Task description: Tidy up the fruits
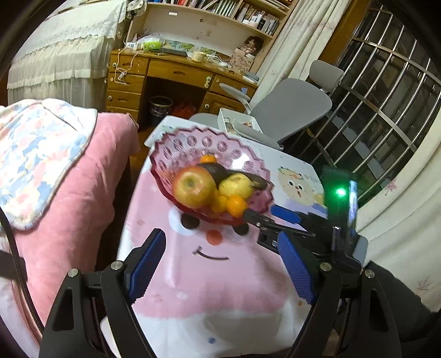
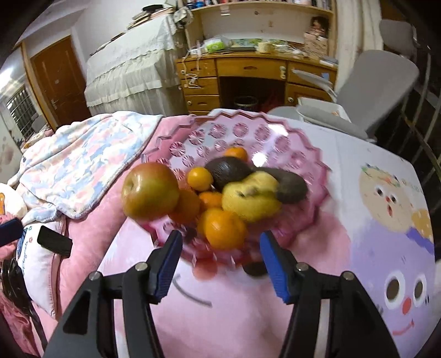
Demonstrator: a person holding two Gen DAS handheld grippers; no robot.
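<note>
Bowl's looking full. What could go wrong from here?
The apple sits at the pink bowl's left rim, toward the bedding; a nudge might roll it out. The nearest orange is perched high between the right gripper's open jaws; adding more could spill the pile.

A wooden desk (image 2: 248, 71) with bookshelves (image 1: 220, 16) stands at twelve o'clock. A grey office chair (image 1: 289, 110) sits at two, a barred window (image 1: 386, 110) at three, a brown door (image 2: 58, 79) at nine.

bowl (image 2: 278, 132): clear pink cut plastic, glossy | apple (image 2: 150, 190): smooth, shiny | avocado (image 2: 226, 172): dark, matt | table (image 2: 317, 170): glossy printed cover | pads (image 2: 275, 264): blue ribbed | blanket (image 1: 110, 154): pink plush cloth | desk (image 2: 248, 68): varnished wood
</note>
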